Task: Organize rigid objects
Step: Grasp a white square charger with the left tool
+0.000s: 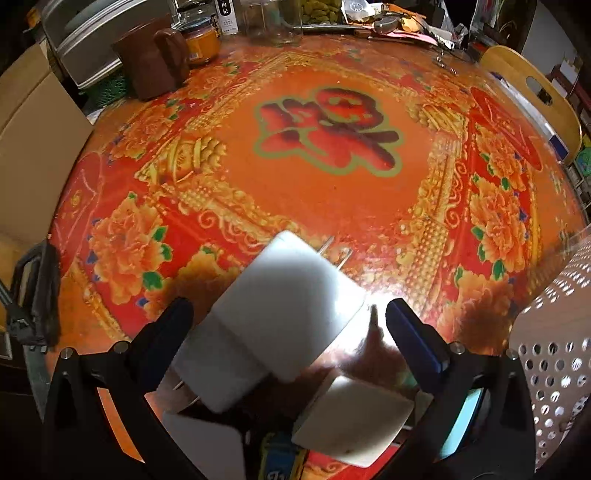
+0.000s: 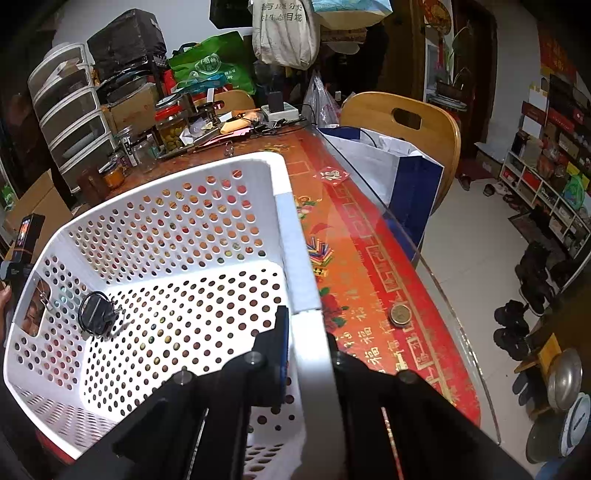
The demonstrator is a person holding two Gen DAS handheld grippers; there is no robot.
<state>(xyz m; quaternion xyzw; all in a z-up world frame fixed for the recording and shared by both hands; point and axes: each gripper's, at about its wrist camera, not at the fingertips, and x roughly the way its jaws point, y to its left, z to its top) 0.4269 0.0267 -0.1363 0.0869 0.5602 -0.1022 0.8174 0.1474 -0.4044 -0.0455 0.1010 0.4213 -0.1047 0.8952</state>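
A white plug adapter point(image 1: 288, 306) with two metal prongs lies between the fingers of my left gripper point(image 1: 288, 315). The jaws stand wide open, with a gap on each side of the adapter. A second white block point(image 1: 351, 417) lies nearer the camera, partly hidden by the gripper's frame. In the right wrist view my right gripper point(image 2: 308, 334) is shut on the near wall of the white perforated basket point(image 2: 295, 236). A black plug with a coiled cord point(image 2: 96, 314) lies on the basket's floor. The basket's side point(image 1: 554, 332) shows blurred at the right of the left wrist view.
A brown jug point(image 1: 151, 62), an orange-filled jar point(image 1: 201, 40) and a clear glass jar point(image 1: 273, 18) stand at the far edge of the red patterned table point(image 1: 325, 184). A wooden chair point(image 2: 406, 118) and a blue-and-white paper bag point(image 2: 388, 166) stand beside it. A small round tin point(image 2: 400, 315) lies by the basket.
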